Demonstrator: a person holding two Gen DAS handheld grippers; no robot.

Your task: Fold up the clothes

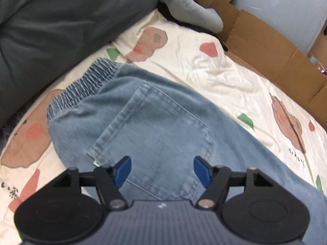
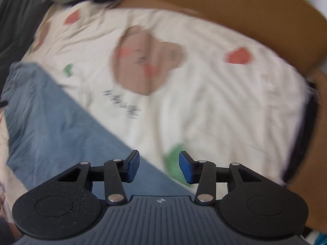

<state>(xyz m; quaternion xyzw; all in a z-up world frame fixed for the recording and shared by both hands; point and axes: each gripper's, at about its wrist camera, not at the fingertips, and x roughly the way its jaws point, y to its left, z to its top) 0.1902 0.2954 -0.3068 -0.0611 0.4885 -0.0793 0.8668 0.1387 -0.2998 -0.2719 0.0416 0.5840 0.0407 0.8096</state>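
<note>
Your left tool (image 1: 162, 170) hangs spread wide over the back pocket (image 1: 151, 134) of the jeans (image 1: 163, 122), gripping nothing. Your right tool (image 2: 159, 167) is also spread and empty, above the jeans' edge in a blurred view. You have the jeans lying on the printed bedsheet (image 1: 204, 69), elastic waistband (image 1: 81, 87) toward the dark cushion (image 1: 51, 24).

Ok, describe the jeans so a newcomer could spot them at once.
Find the cream bedsheet printed with brown bears. The jeans lie across it, under the open left gripper. They are the only light blue denim there, with a gathered elastic waistband and a stitched back pocket.
</note>
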